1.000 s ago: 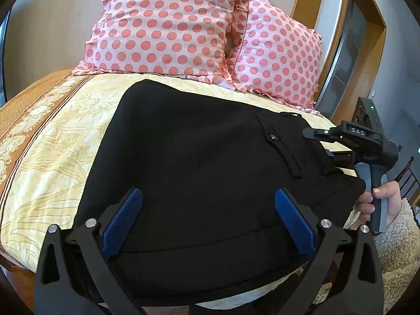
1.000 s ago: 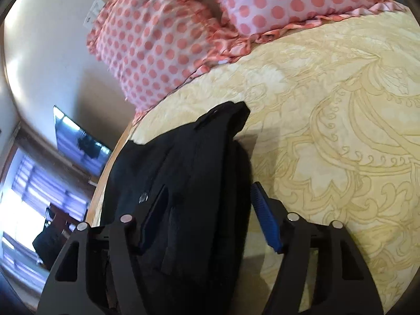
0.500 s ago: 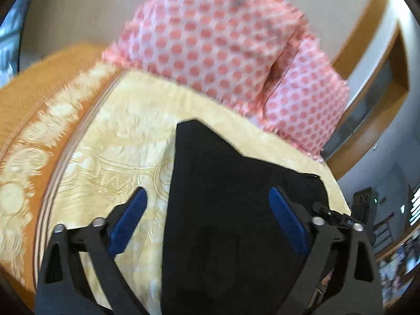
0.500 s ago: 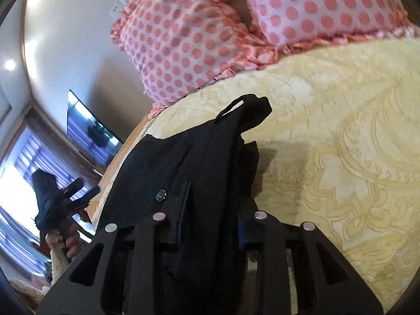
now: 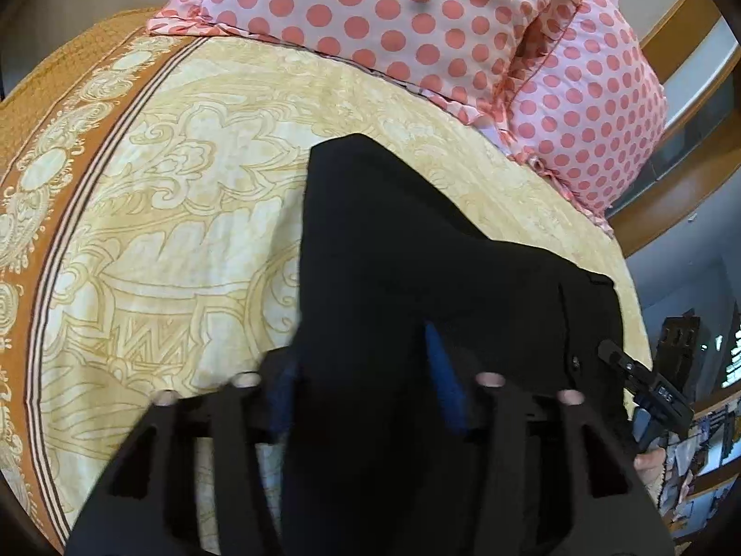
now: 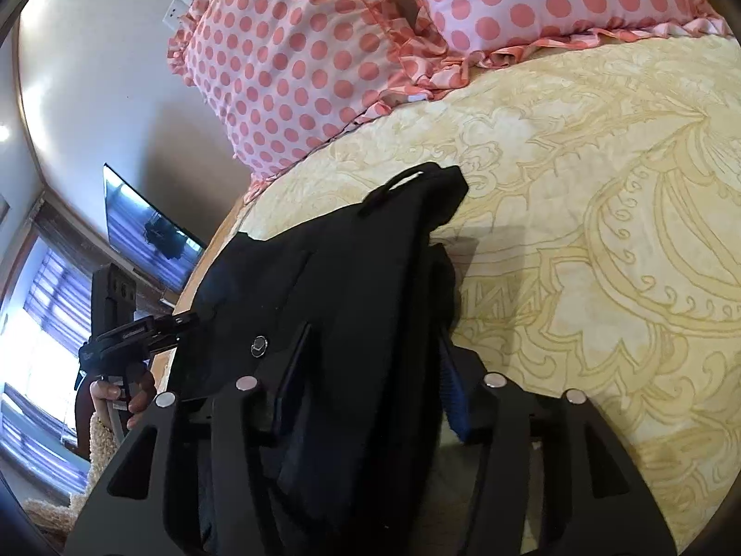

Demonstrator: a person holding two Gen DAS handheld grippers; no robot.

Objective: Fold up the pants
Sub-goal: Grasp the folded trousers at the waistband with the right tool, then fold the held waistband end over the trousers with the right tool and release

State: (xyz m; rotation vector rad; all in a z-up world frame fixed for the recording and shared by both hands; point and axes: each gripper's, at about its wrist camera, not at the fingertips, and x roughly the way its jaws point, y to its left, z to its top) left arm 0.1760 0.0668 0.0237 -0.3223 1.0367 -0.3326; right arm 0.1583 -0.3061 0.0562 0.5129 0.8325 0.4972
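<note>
The black pants lie folded on the yellow patterned bedspread. My left gripper is shut on the near edge of the pants, with thick cloth bunched between its blue pads. My right gripper is shut on the waistband end of the pants, near a metal button and a belt loop. Each gripper shows in the other's view: the right one at the right edge, the left one at the left.
Two pink polka-dot pillows lean at the head of the bed, beyond the pants. The orange border of the bedspread runs along the left side. A wall-mounted TV and a window are past the bed's edge.
Both grippers have closed on the pants: the right one about half a second ago, the left one just now. The left gripper moved to the left end of the pants.
</note>
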